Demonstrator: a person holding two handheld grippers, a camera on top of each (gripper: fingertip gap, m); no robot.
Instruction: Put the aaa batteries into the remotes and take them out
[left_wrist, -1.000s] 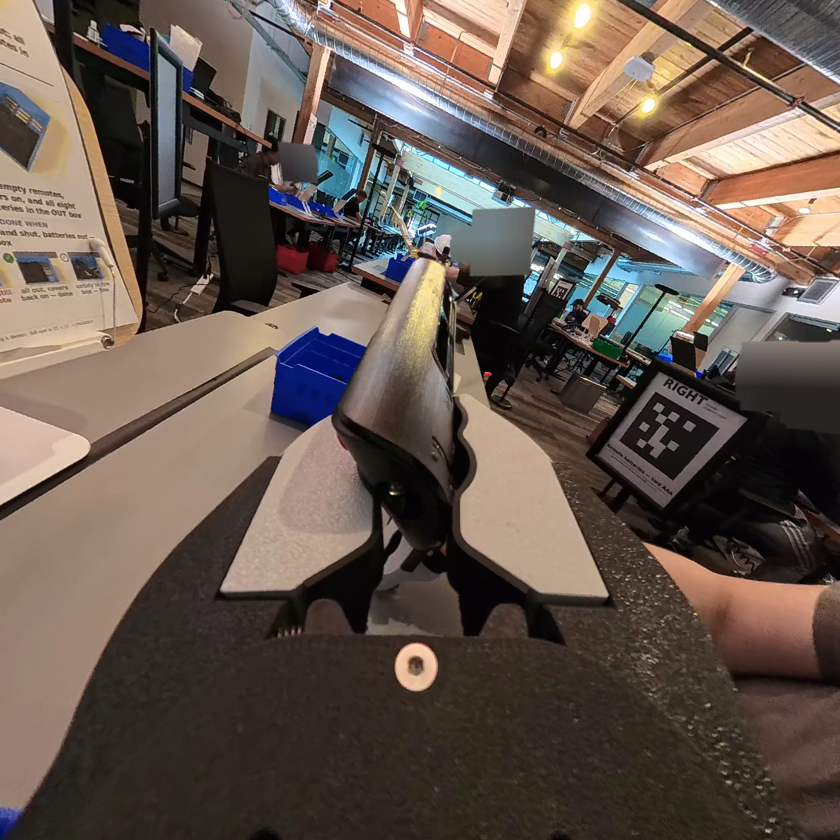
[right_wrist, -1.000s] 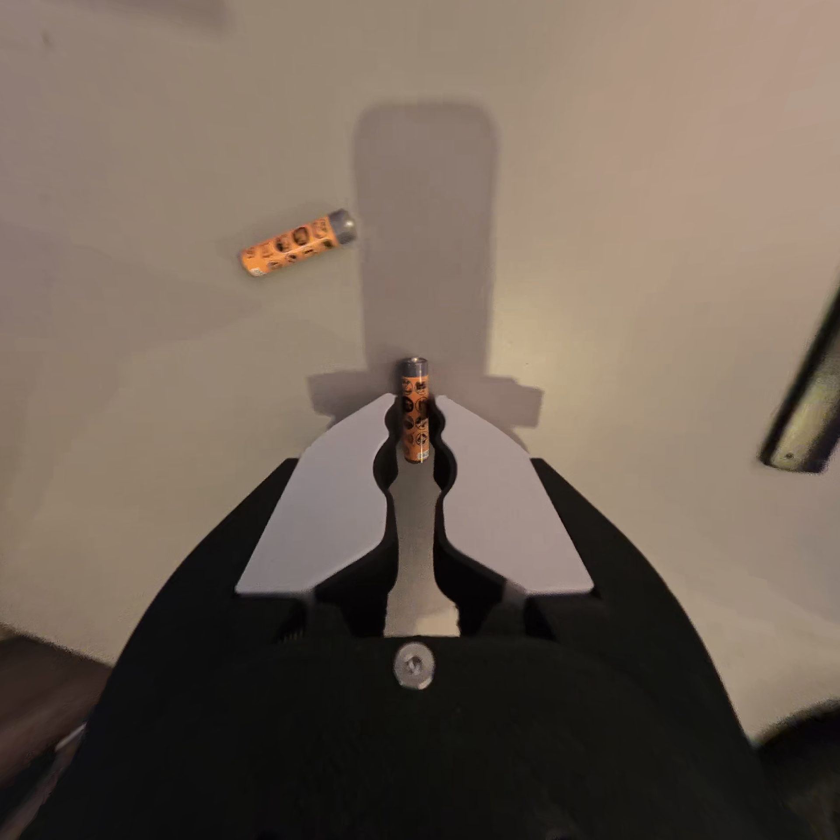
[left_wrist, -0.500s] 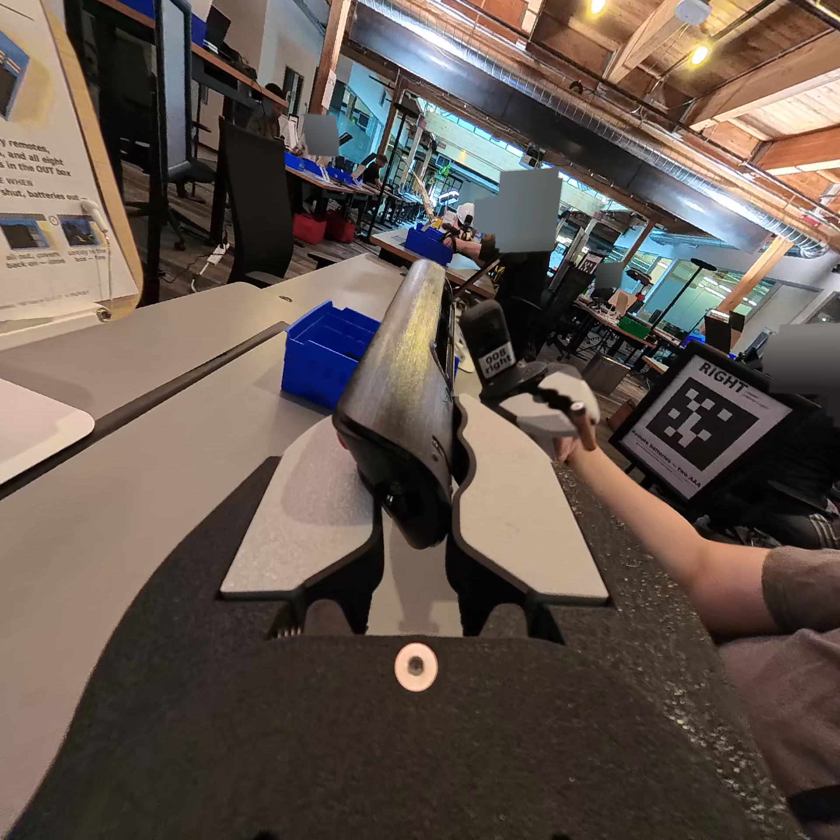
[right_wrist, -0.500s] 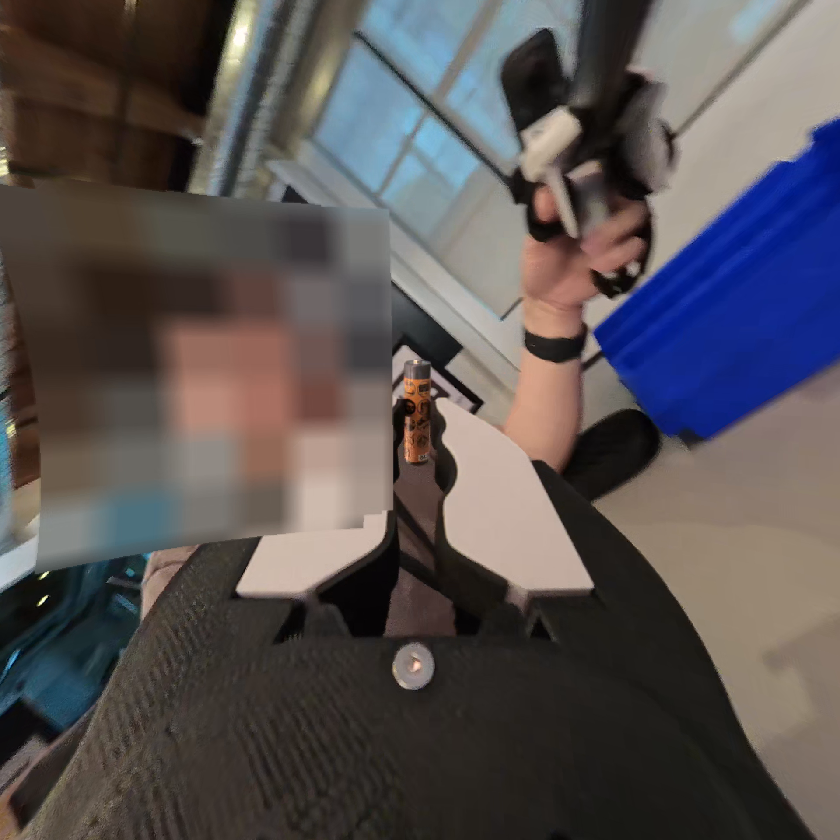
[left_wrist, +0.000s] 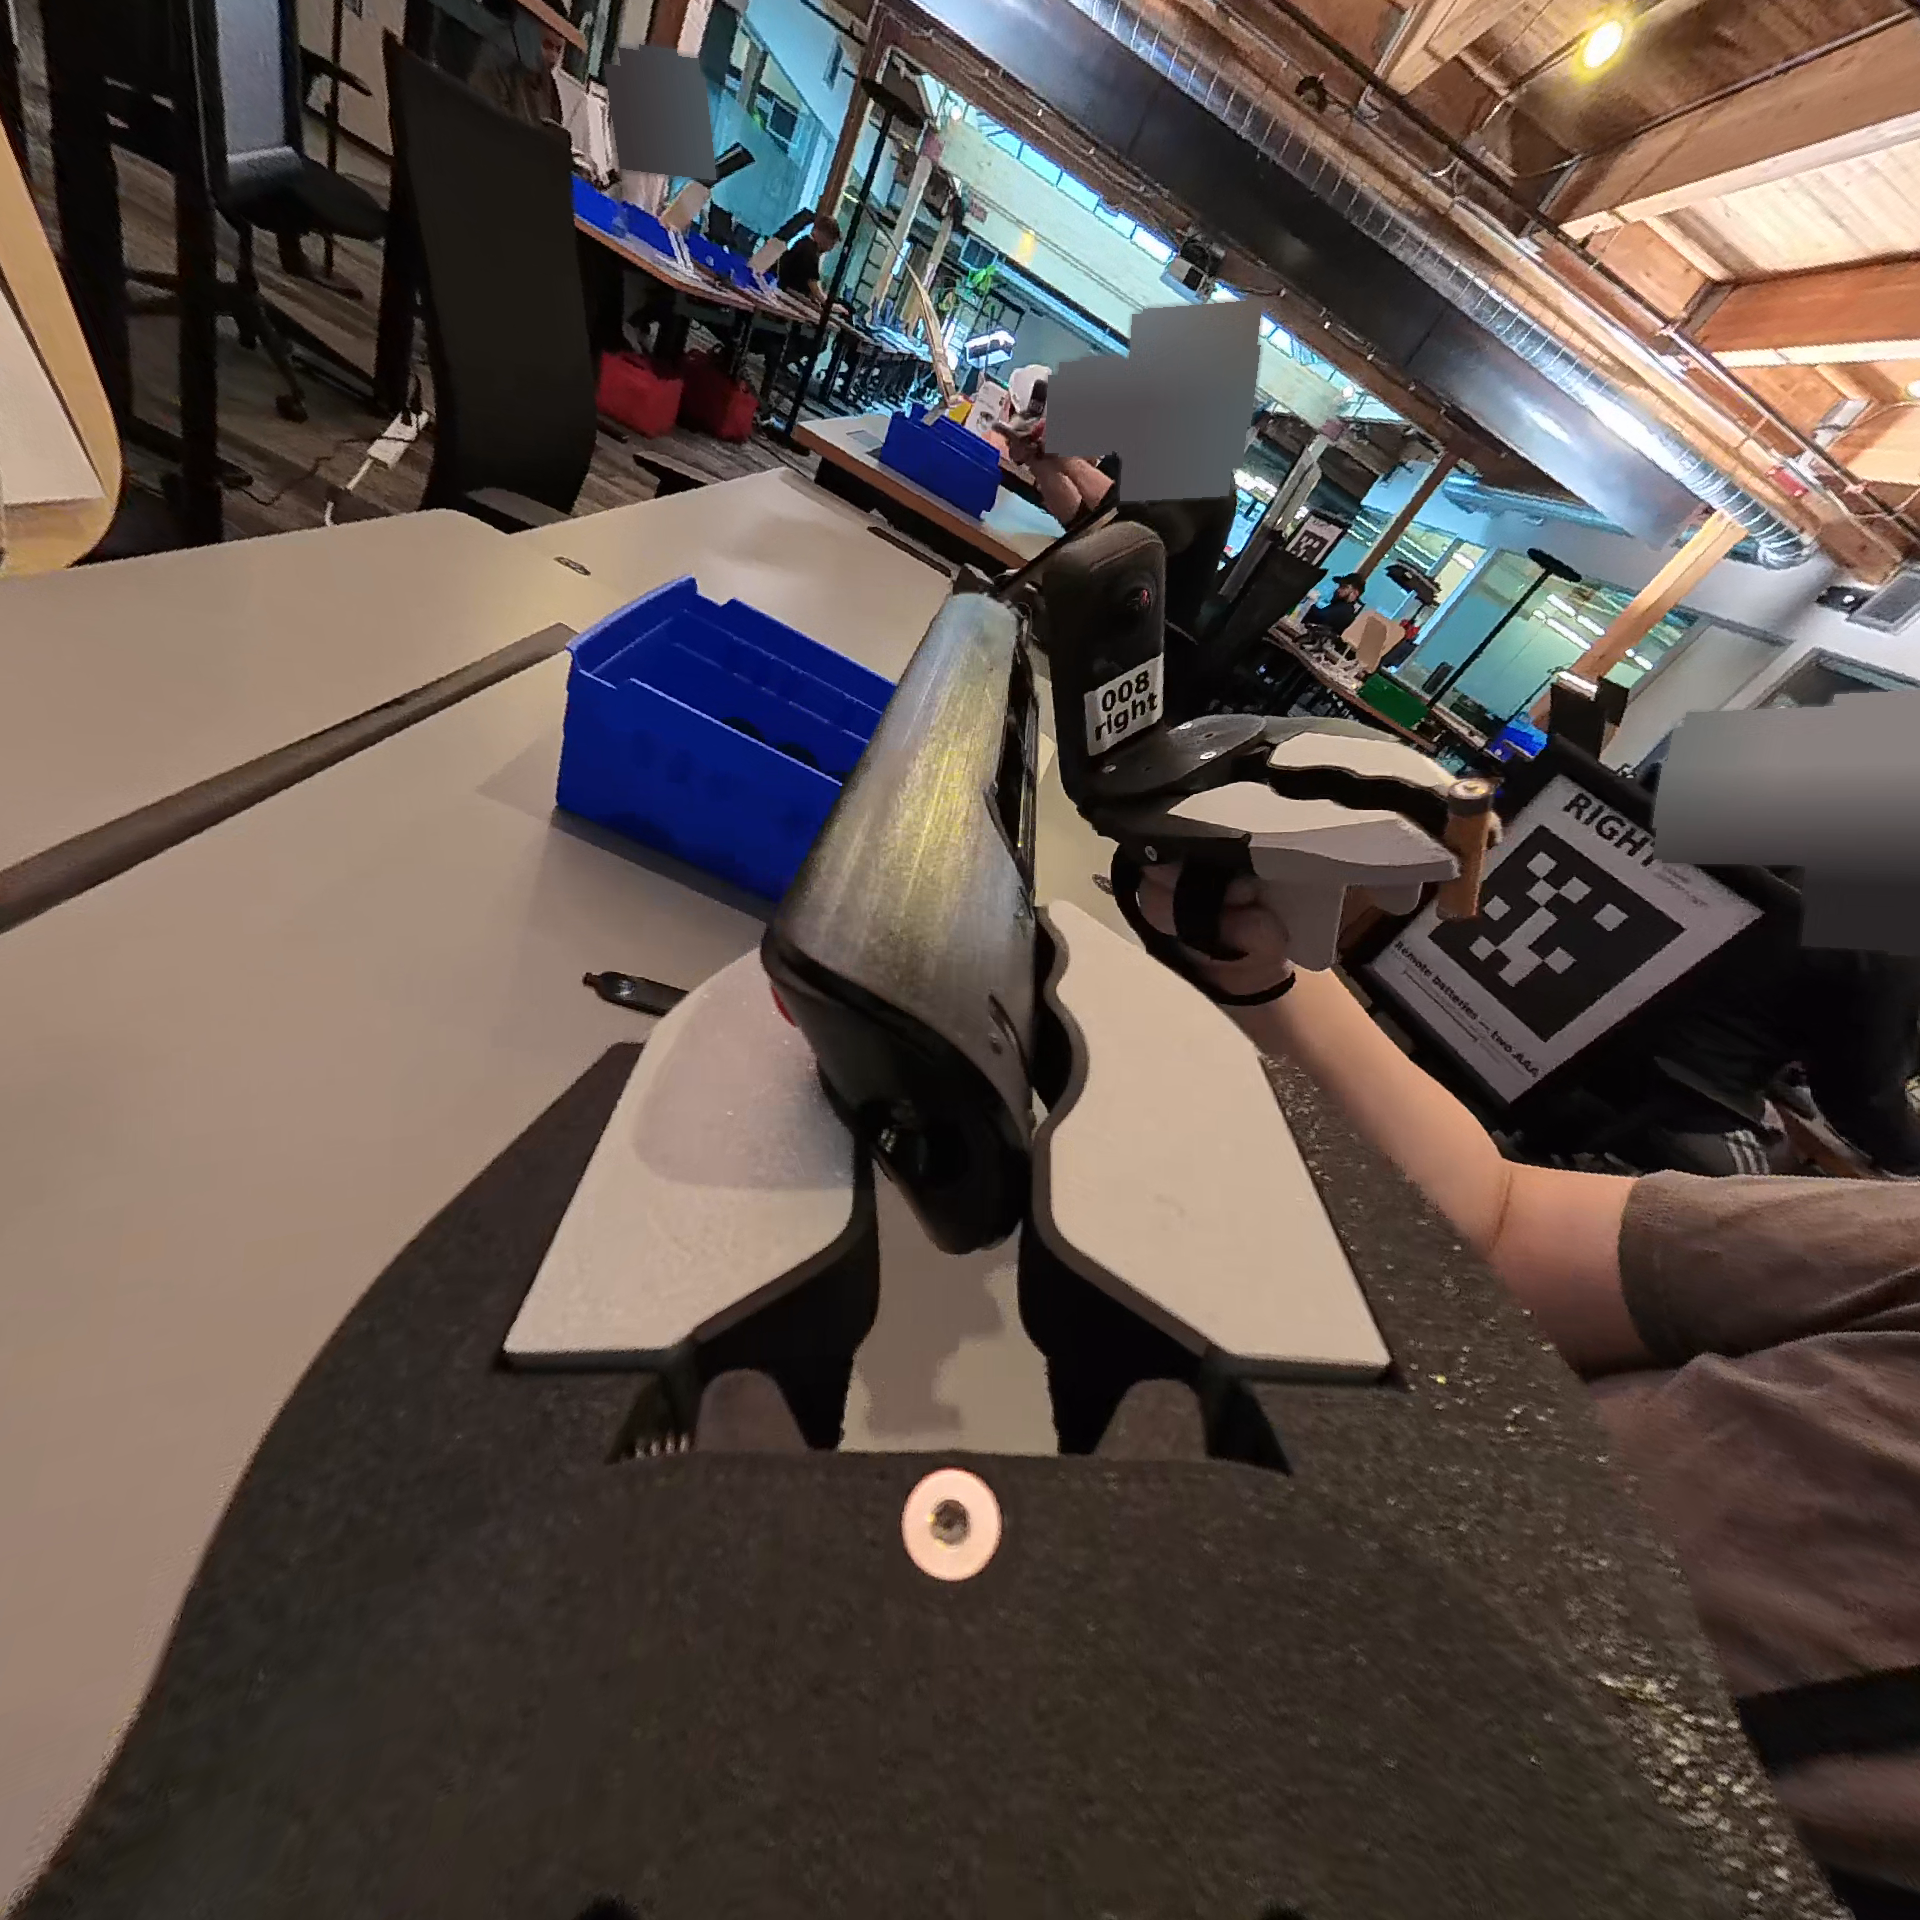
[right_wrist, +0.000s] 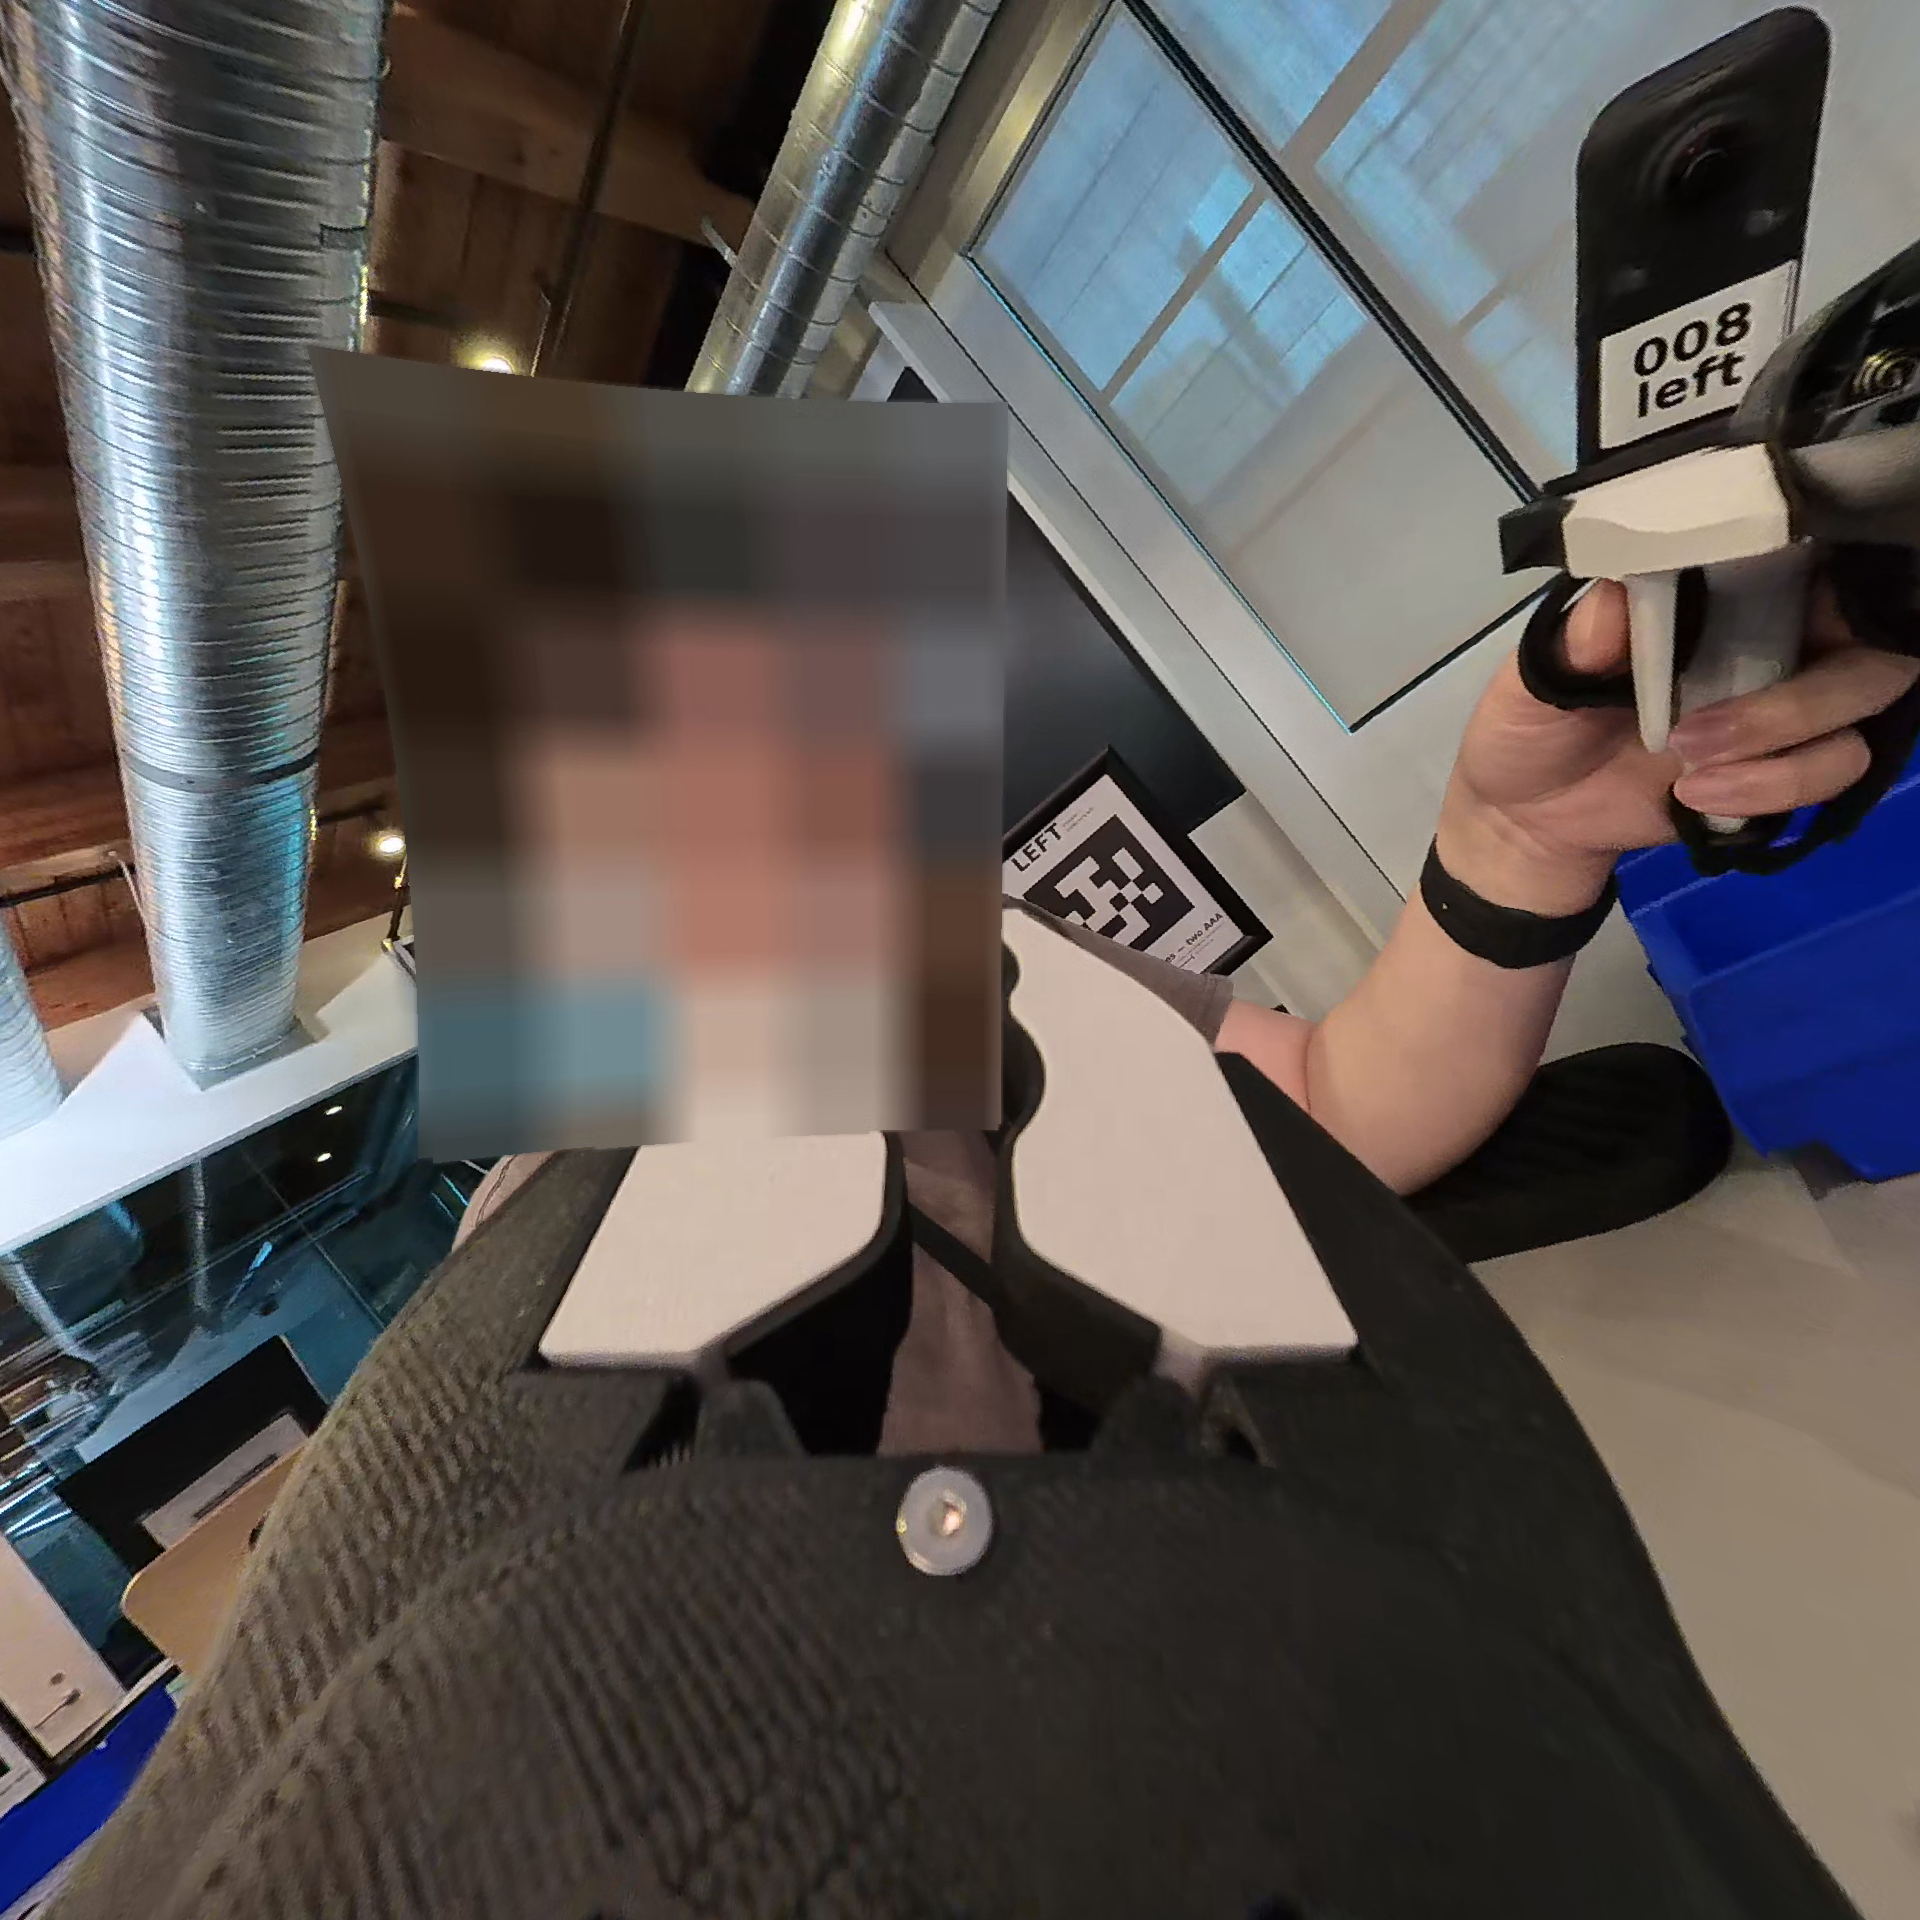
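Note:
My left gripper (left_wrist: 914, 940) is shut on a black remote (left_wrist: 914, 831) and holds it tilted up off the grey table (left_wrist: 312, 935), its far end pointing away. The remote's open side faces right. My right gripper (left_wrist: 1455, 831) is in the air just right of the remote. It is shut on an orange AAA battery (left_wrist: 1467, 852) that stands upright between the tips. In the right wrist view a blurred patch hides the battery and the left tip; only the right finger (right_wrist: 1132, 1143) shows clearly. A hand (right_wrist: 1558, 769) holding the left gripper shows at the upper right there.
A blue bin (left_wrist: 717, 748) stands on the table behind the remote and also shows in the right wrist view (right_wrist: 1818, 987). A small black piece (left_wrist: 634, 992) lies on the table left of my left finger. A framed marker sign (left_wrist: 1558, 935) stands at the right.
My right gripper has lifted the battery off the table and swung up beside the remote. My left gripper has kept hold of the remote and tilted a little.

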